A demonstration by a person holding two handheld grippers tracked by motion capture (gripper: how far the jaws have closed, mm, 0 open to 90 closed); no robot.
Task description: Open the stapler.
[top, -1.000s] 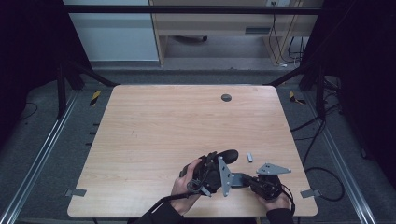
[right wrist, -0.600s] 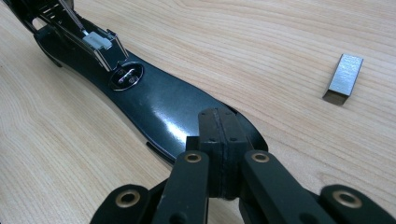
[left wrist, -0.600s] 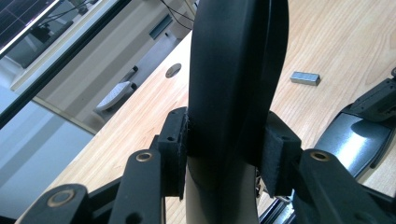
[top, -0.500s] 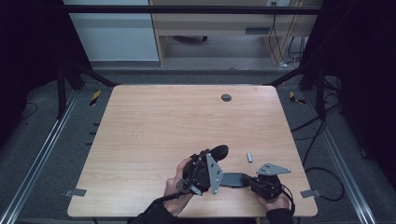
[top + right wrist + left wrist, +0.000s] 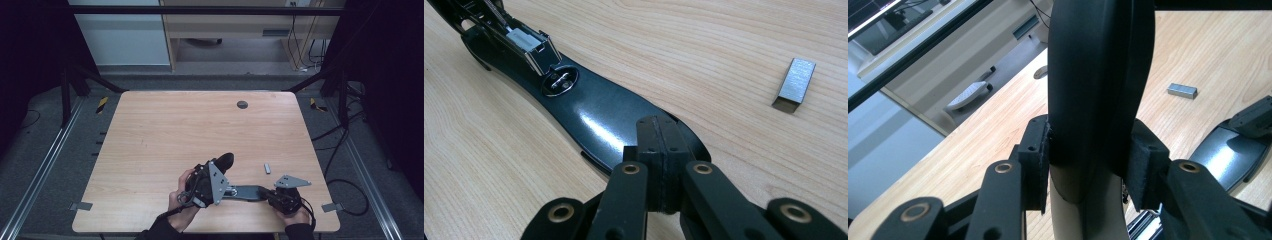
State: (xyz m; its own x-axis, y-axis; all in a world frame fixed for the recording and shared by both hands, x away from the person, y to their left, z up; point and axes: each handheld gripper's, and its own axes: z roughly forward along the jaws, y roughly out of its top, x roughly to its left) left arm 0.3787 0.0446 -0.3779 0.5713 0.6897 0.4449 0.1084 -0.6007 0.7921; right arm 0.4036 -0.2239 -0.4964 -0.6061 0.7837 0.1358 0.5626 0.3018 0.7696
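Note:
A black stapler lies swung open near the table's front edge. My left gripper is shut on its black top arm, which it holds raised and tilted. In the left gripper view the pads press both sides of that arm. The stapler's flat base lies on the wood. My right gripper is shut, its closed tips resting on the rear end of the base. The metal magazine shows at the far end. A small strip of staples lies loose beside the base.
The wooden table has a round cable hole at the back. Metal frame rails run along both sides. The staple strip sits just right of the right gripper's jaws.
My left gripper has moved left and slightly up with the stapler's top arm, swinging it further from the staple strip. The right gripper and the base have stayed put.

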